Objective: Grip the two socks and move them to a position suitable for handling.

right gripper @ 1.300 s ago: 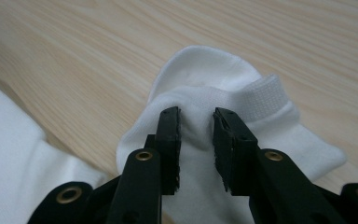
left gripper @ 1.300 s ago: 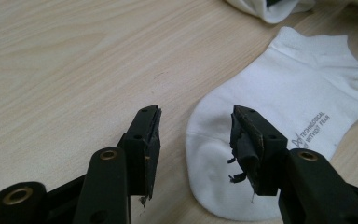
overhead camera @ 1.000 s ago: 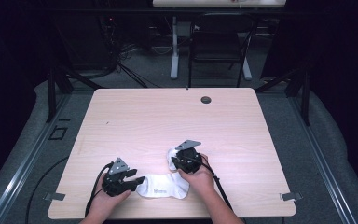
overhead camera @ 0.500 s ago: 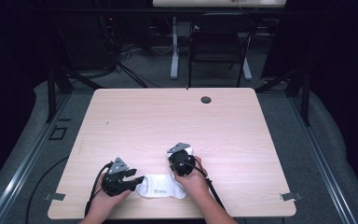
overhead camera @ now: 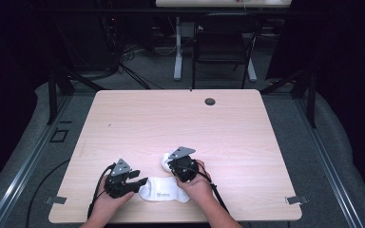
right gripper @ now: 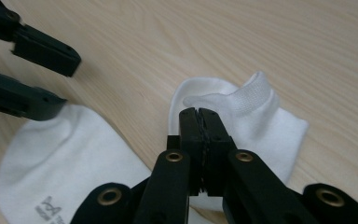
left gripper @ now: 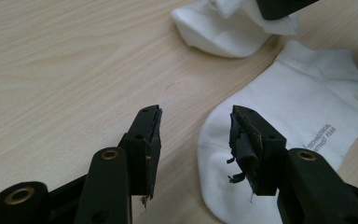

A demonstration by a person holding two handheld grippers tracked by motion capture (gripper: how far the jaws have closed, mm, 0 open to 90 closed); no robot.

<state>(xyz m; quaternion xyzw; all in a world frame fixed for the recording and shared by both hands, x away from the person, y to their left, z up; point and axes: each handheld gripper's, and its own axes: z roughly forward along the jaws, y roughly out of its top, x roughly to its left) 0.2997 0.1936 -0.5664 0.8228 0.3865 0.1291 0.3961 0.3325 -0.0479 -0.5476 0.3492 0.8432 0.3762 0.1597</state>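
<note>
We work at a big, smooth wooden table [overhead camera: 247, 142]. On its near edge lies a soft white ankle sock [overhead camera: 164, 191], flat, with small grey letters on it. A second white sock [right gripper: 242, 116] with a ribbed cuff sits just beside it. Our right gripper [right gripper: 199, 116] has just snapped its jaws tight on that sock and picked it up a little, so we can move it now. Our left gripper [left gripper: 196, 135] waits with jaws apart over the flat sock's edge, holding nothing.

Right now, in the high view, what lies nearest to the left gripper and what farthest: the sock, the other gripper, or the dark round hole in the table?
From the left gripper:
1. White sock, just right of its jaws.
2. Right gripper, farther right, above the sock.
3. Dark round hole, near the table's far edge.
</note>
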